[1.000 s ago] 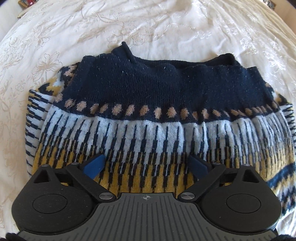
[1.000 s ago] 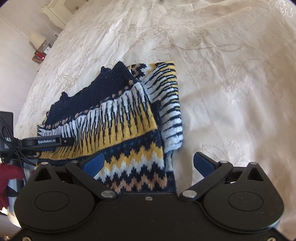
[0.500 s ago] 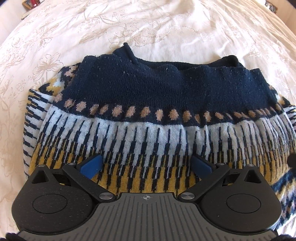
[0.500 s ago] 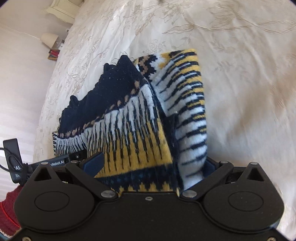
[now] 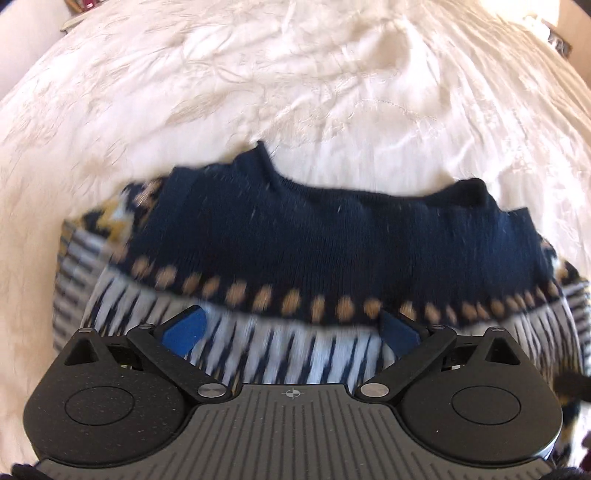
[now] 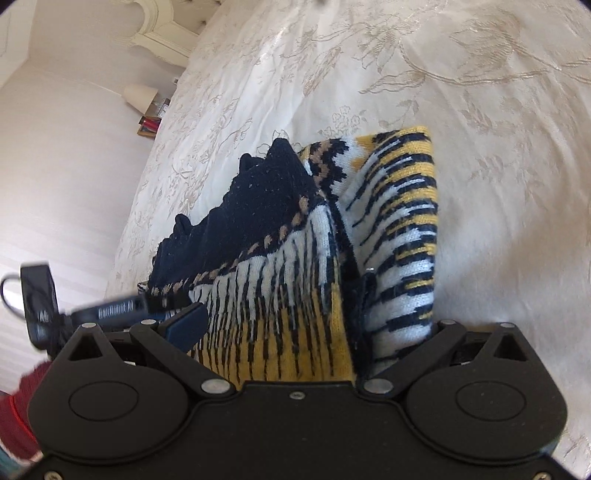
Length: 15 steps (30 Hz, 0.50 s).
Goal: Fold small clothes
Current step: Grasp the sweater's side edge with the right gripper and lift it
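We are in a home bedroom: a bed spread with a cream embroidered floral bedspread [image 6: 461,92], a small bedside lamp [image 6: 139,96] against a pale wall [image 6: 66,155], and ornate cream furniture [image 6: 162,33].

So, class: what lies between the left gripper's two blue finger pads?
In the left wrist view, the patterned knitted sweater's white-and-navy striped band fills the gap.
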{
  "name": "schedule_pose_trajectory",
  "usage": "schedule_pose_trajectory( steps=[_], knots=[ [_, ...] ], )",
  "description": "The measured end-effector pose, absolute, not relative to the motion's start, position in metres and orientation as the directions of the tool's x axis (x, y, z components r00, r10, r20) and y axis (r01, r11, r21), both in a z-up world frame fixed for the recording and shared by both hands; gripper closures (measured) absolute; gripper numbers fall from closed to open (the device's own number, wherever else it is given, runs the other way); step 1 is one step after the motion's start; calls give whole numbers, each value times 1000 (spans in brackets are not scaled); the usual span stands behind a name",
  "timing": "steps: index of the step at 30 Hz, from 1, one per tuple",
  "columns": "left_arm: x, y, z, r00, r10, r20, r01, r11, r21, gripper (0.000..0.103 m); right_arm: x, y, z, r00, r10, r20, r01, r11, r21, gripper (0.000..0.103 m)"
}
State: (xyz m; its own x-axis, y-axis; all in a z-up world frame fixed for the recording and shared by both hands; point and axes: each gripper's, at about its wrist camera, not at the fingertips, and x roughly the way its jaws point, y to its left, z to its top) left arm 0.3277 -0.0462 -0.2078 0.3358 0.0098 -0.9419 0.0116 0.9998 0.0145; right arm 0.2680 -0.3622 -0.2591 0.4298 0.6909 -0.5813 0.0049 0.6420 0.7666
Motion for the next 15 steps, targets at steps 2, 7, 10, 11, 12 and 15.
schedule_pose_trajectory(
  steps=[2,7,10,11,12,15],
  knots=[
    [340,-54,-215,319,27,-947,33,999,39,1,267,-363,-259,433,691,-579,9,639,769,0],
    [353,-58,-226,287,46,-957,15,999,52,0,270,-364,-260,410,700,-585,31,630,776,0],
    [349,-56,-220,302,33,-953,15,999,39,2,274,-368,-261,384,718,-581,40,615,787,0],
    [346,-54,-216,307,27,-951,15,999,33,3,275,-369,-261,373,725,-579,45,609,792,0],
    [340,-51,-211,313,19,-950,15,1000,25,8,277,-370,-261,360,732,-579,50,604,795,0],
    [323,-43,-197,319,-10,-948,19,1000,-4,13,276,-370,-258,338,729,-595,59,615,786,0]
  ],
)
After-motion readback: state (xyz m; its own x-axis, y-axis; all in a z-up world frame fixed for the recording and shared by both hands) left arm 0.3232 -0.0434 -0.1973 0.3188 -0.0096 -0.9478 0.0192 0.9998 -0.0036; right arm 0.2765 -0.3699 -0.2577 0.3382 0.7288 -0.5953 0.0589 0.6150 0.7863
